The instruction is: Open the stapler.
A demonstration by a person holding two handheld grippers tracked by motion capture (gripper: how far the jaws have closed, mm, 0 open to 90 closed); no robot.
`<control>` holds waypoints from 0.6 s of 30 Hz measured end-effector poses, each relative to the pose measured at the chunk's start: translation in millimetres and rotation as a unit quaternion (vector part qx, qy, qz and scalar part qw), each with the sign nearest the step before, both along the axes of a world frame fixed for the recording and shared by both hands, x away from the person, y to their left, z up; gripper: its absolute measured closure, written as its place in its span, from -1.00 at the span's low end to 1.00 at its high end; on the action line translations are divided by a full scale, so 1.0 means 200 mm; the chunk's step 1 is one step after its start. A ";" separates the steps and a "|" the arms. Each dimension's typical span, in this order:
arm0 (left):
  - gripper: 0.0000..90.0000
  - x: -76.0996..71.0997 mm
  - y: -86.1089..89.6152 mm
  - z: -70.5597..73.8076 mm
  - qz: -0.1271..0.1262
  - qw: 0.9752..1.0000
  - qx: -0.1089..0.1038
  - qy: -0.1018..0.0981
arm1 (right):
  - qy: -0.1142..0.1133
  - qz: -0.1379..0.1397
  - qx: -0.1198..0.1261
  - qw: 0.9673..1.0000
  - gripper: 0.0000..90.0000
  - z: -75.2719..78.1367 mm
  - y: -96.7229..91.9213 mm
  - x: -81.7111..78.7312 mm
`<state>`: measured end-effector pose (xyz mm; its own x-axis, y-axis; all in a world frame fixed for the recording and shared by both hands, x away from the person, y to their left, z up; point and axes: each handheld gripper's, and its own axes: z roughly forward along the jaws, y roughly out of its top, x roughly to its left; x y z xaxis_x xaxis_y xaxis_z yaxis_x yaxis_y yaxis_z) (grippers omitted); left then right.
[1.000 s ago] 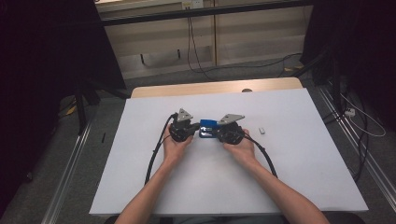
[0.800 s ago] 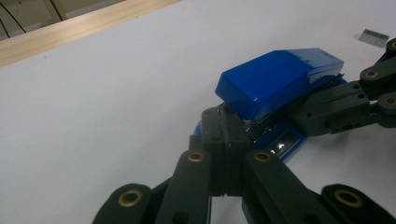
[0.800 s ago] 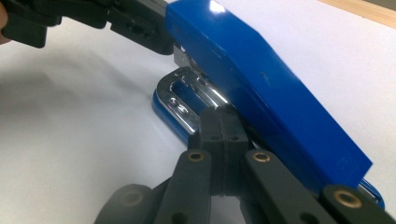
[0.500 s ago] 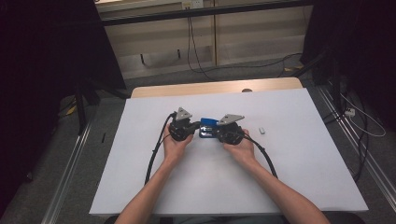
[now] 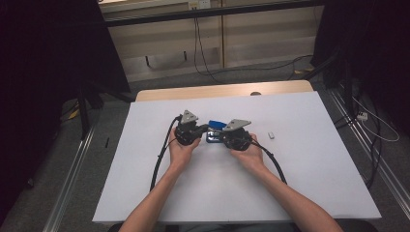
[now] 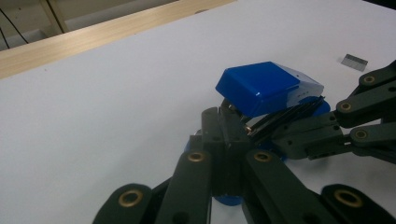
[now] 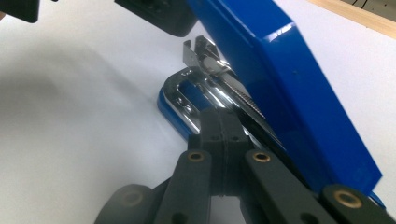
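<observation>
My forearms come in from the near edge of the table and angle inward, so my two hands meet near the middle of the white sheet. My left hand holds the left gripper pointing right; my right hand holds the right gripper pointing left, so the two face each other.

Between them lies a blue stapler, its blue lid swung up off the base and the metal staple rail bared. In the left gripper view my jaws are pressed together at the stapler's hinge end, by the metal rail; whether they actually pinch a part of it I can't quite tell. In the right gripper view my jaws are likewise closed tight, their tips against the chrome rail beside the blue base.

I can read no writing on the stapler. A small pale strip lies to the right, well apart. Beyond the sheet runs the wooden table edge, then grey floor with cables and dark curtains.
</observation>
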<state>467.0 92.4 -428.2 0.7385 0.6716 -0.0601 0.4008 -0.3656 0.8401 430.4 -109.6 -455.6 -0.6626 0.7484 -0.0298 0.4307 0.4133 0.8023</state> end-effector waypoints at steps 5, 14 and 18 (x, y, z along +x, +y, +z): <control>1.00 0.00 0.00 0.01 -0.001 1.000 -0.004 0.000 | -0.001 -0.001 0.001 1.000 1.00 0.00 0.01 0.00; 1.00 0.00 0.00 0.01 -0.001 1.000 -0.002 -0.001 | -0.012 -0.008 0.013 1.000 1.00 0.02 0.02 -0.01; 1.00 0.01 0.00 0.01 -0.001 1.000 -0.003 -0.001 | -0.023 -0.010 0.022 0.999 1.00 0.03 0.05 0.00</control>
<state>468.2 91.5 -426.5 0.7396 0.6702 -0.0621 0.3982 -0.3613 0.8431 429.4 -98.9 -448.7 -0.6463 0.7626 -0.0272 0.4010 0.3697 0.8382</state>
